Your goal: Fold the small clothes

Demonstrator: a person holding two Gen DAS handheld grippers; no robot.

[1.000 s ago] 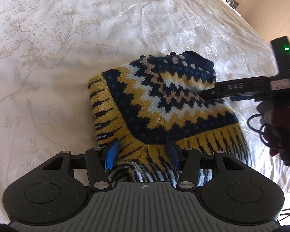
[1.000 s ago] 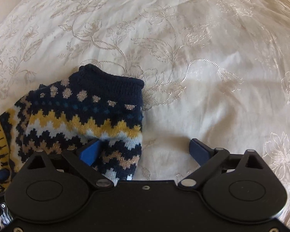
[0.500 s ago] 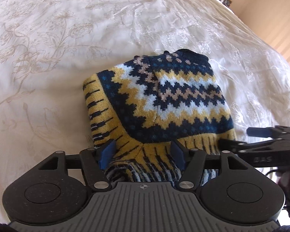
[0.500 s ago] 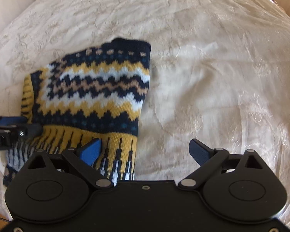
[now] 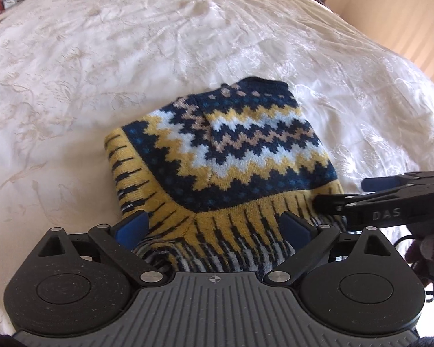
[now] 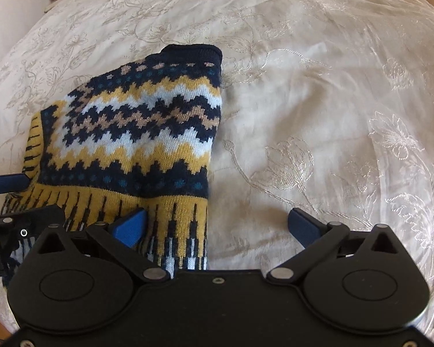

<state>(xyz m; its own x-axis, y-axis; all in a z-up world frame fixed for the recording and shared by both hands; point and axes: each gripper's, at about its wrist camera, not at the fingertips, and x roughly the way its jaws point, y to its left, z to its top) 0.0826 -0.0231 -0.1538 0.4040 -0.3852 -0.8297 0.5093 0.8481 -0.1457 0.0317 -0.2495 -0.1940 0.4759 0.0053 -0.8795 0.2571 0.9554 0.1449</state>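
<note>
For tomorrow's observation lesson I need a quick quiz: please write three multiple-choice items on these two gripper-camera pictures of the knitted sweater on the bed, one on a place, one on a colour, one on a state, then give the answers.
1. Where does the sweater lie?
A. on a white embroidered bedspread
B. in a laundry basket
C. on a wooden floor

2. What colour are the pads on the gripper fingers?
A. red
B. blue
C. green

3. How is the right gripper?
A. clamped on the collar
B. shut on nothing
C. jaws wide, pressing on nothing

Answers:
1 A: pale floral cloth surrounds the sweater on every visible side.
2 B: both views show blue pads.
3 C: its jaws are opening; only the sweater's hem edge lies between them, no pad pinching it. The left gripper is likewise opening over the hem.
</note>
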